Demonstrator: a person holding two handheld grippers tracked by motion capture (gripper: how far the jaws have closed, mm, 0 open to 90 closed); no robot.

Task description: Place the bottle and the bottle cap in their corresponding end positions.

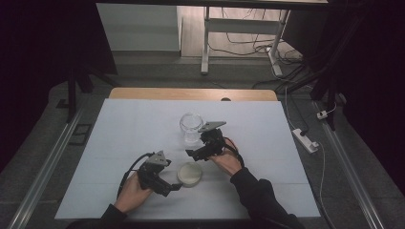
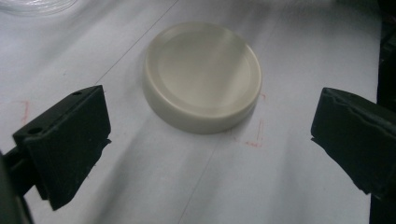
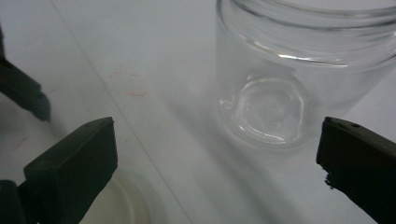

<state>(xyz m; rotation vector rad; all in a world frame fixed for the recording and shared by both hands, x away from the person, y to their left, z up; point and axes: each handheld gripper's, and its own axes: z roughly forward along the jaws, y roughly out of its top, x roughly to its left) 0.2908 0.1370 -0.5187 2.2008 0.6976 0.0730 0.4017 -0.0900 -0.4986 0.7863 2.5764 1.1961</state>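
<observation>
A round, flat, cream plastic lid (image 2: 202,77) lies top-up on the white table sheet (image 2: 289,186), just ahead of the left gripper (image 2: 210,140), whose jaws gape wide, empty. The right gripper (image 3: 217,158), equally wide and empty, faces a clear glass jar (image 3: 299,70) standing upright just ahead.

One glass jar (image 1: 191,125), one cream lid (image 1: 189,174), two grippers.

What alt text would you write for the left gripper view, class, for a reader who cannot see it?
A round cream lid lies flat on a white table cover, just ahead of the left gripper, whose two black jaws stand wide apart and touch nothing. Faint red marks show on the cover near the lid, and a bit of clear glass sits at the top left edge.
</observation>
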